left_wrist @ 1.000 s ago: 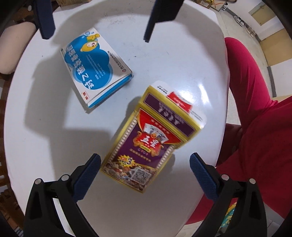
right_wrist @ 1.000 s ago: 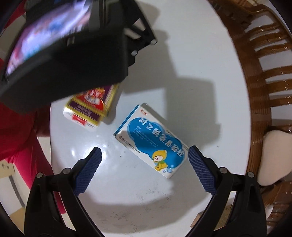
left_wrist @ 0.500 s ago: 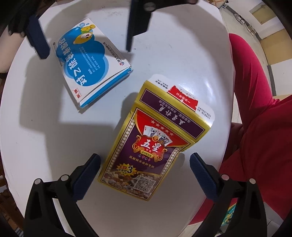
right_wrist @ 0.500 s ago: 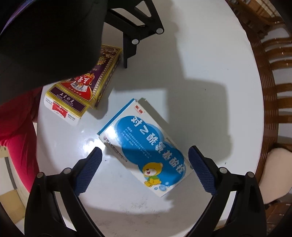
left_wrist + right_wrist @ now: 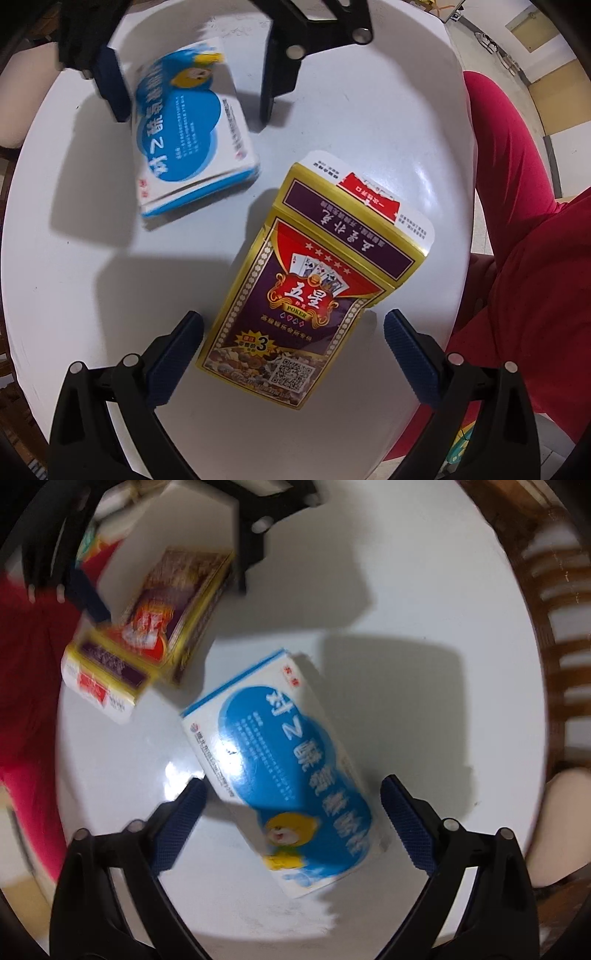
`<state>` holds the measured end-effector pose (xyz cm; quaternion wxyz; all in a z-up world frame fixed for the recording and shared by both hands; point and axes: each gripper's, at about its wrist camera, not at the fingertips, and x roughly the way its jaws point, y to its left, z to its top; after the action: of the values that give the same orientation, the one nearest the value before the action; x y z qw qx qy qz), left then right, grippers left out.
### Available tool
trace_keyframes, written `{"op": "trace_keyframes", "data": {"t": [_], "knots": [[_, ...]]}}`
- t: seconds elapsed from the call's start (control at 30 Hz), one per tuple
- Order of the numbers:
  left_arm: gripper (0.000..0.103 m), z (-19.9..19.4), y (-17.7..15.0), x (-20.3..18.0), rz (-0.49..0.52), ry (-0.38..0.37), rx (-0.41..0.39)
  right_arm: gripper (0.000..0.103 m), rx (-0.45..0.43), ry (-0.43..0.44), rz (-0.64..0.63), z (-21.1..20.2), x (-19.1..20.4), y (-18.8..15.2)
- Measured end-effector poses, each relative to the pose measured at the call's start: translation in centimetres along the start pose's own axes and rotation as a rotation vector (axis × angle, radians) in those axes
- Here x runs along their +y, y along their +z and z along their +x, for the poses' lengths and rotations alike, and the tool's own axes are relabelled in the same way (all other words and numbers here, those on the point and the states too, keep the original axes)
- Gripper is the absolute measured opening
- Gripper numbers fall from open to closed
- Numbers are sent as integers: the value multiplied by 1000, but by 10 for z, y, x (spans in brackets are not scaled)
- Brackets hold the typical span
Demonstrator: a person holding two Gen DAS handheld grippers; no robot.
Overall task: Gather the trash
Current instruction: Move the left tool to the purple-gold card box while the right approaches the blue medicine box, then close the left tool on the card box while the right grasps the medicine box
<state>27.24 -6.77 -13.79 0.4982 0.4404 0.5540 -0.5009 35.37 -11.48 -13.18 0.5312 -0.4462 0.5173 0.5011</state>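
A purple and gold playing-card box (image 5: 310, 291) lies flat on the round white table (image 5: 369, 122). My left gripper (image 5: 291, 350) is open, its fingers on either side of the box's near end. A blue and white medicine box (image 5: 291, 771) lies beside it. My right gripper (image 5: 291, 819) is open and straddles that box's near end. In the left wrist view the medicine box (image 5: 184, 125) sits between the right gripper's fingers (image 5: 110, 83). The card box shows blurred in the right wrist view (image 5: 159, 627).
A person's red trouser leg (image 5: 517, 206) is along the table's edge by the card box. A wooden chair (image 5: 554, 646) with a beige cushion (image 5: 554, 827) stands on the opposite side.
Both grippers have come down closer to the table, each over its own box. The boxes look larger in both views. The medicine box looks turned a little.
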Motion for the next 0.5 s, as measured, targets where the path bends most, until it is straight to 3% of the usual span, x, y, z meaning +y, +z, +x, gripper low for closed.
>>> {"op": "trace_keyframes", "data": {"t": [0.17, 0.33, 0.43, 0.5], "knots": [[95, -1, -1, 6, -47, -25, -27, 91, -1, -15, 94, 2, -3, 0], [94, -2, -2, 5, -48, 27, -34, 87, 7, -30, 230, 2, -6, -5], [84, -3, -1, 2, -69, 73, -35, 79, -14, -34, 297, -2, -4, -12], [70, -7, -2, 5, -97, 87, -45, 68, -25, -40, 334, -6, -1, -15]]}}
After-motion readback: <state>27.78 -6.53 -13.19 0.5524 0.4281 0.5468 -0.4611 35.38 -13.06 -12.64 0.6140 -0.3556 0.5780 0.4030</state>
